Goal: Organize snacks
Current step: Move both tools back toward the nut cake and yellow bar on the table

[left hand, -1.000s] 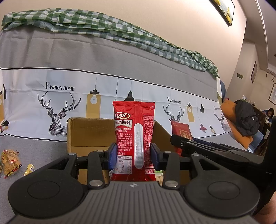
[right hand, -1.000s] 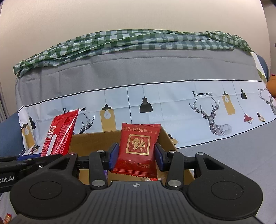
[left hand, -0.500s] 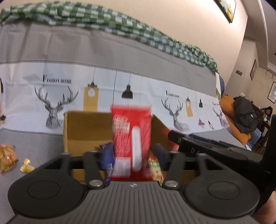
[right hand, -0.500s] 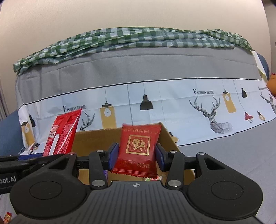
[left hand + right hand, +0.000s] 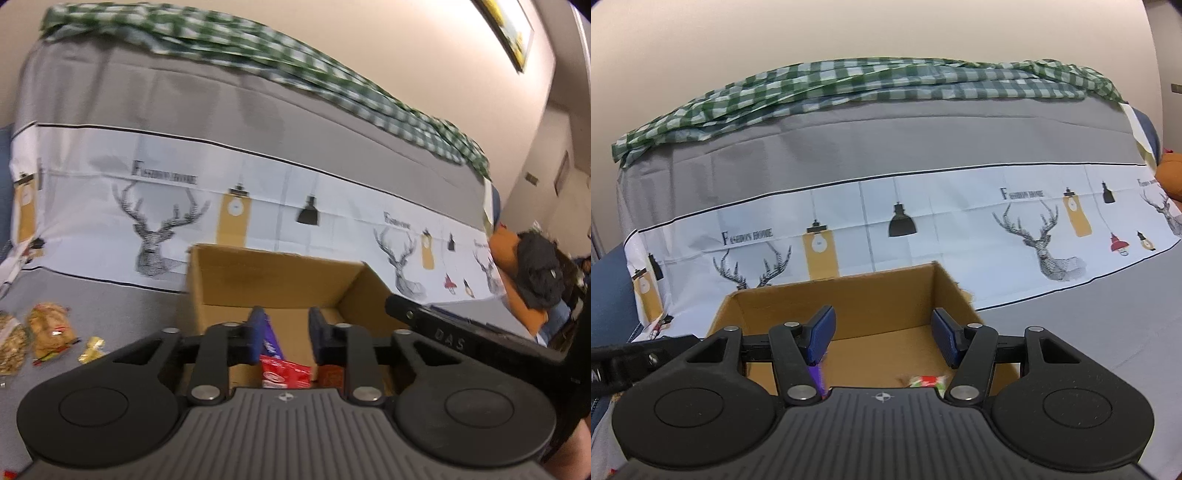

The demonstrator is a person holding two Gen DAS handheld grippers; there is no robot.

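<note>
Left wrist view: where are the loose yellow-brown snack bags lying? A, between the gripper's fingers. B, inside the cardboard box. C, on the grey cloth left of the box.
C: the snack bags lie on the grey cloth, left of the cardboard box.

Open cardboard box (image 5: pixel 280 275), red snack packet (image 5: pixel 284 374) lying inside

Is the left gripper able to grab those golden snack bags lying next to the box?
Probably yes. The golden snack bags lie on open grey cloth to the left of the cardboard box, nothing covering them. The left gripper holds nothing and would only need to swing left, clear of the box wall.
</note>
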